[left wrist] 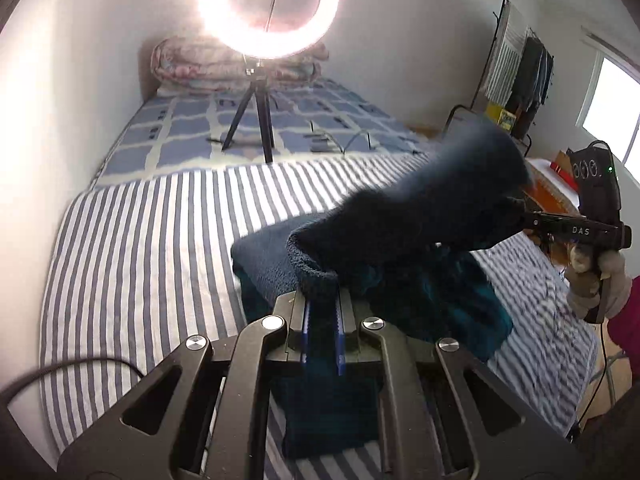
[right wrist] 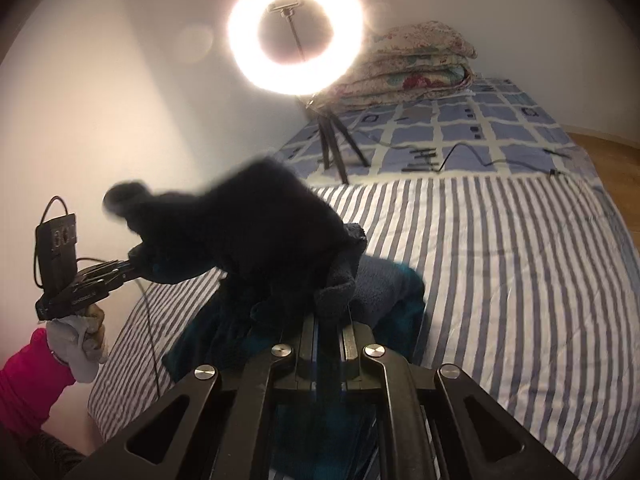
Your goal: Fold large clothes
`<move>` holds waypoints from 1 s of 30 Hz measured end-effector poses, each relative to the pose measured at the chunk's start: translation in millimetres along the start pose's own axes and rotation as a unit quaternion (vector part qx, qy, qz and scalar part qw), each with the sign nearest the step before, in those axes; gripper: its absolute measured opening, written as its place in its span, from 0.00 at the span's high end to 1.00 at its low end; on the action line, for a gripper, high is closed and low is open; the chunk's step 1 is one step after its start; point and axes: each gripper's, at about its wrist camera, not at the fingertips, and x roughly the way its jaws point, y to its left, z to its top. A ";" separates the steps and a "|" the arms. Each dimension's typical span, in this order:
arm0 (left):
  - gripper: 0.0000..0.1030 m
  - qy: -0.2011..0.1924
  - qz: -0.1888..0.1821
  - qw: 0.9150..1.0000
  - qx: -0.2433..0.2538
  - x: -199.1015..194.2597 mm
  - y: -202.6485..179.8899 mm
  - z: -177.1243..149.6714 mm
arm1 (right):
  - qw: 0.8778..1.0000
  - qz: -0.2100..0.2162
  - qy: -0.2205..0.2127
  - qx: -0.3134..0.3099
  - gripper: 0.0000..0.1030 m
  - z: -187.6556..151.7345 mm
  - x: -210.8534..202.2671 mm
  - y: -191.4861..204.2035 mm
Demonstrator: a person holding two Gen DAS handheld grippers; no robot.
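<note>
A dark blue fleece garment [left wrist: 420, 216] is held up over the striped bed sheet [left wrist: 152, 248], stretched between both grippers and blurred by motion. My left gripper [left wrist: 320, 300] is shut on a ribbed hem of it; it also shows in the right wrist view [right wrist: 134, 268]. My right gripper [right wrist: 328, 320] is shut on another edge of the garment [right wrist: 264, 232], and shows in the left wrist view [left wrist: 520, 218]. A teal part [left wrist: 472, 312] hangs below onto the bed.
A lit ring light on a tripod [left wrist: 256, 128] stands on the checked blue bedding [left wrist: 320, 120] behind, with cables beside it. A folded floral quilt [right wrist: 412, 68] lies at the bed's head. A clothes rack [left wrist: 516, 68] stands by the window.
</note>
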 end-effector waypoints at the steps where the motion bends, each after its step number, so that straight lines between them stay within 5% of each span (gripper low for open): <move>1: 0.93 0.003 0.001 1.000 -0.001 -1.3 -0.8 -5.9 | 1.000 -0.001 0.006 -0.002 0.96 -7.5 -0.7 2.5; 9: 0.93 0.057 0.023 0.998 0.020 4.6 -3.3 -66.3 | 0.999 -0.022 0.045 -0.012 0.96 -66.3 -2.1 8.7; 15: 0.91 0.065 0.018 0.998 -0.008 -3.2 3.1 -79.6 | 0.998 -0.036 0.057 -0.020 0.91 -90.7 -13.8 17.8; 18: 0.78 0.063 0.018 0.997 -0.027 -16.5 5.6 -75.7 | 0.996 -0.067 0.051 -0.020 0.71 -93.7 -28.4 22.5; 21: 0.52 0.050 -0.001 0.996 -0.074 -32.3 13.4 -70.4 | 0.998 -0.054 0.036 0.011 0.66 -96.8 -48.0 20.8; 22: 0.43 0.049 -0.012 0.994 -0.101 -36.8 17.7 -68.3 | 0.998 -0.041 0.033 0.032 0.56 -97.9 -53.3 18.5; 24: 0.40 0.050 -0.042 0.984 -0.167 -42.7 28.0 -66.6 | 0.998 -0.017 0.025 0.064 0.44 -100.7 -59.3 17.7; 30: 0.40 0.056 -0.088 0.942 -0.320 -39.9 45.8 -75.7 | 0.992 0.026 0.027 0.117 0.40 -106.1 -48.1 26.7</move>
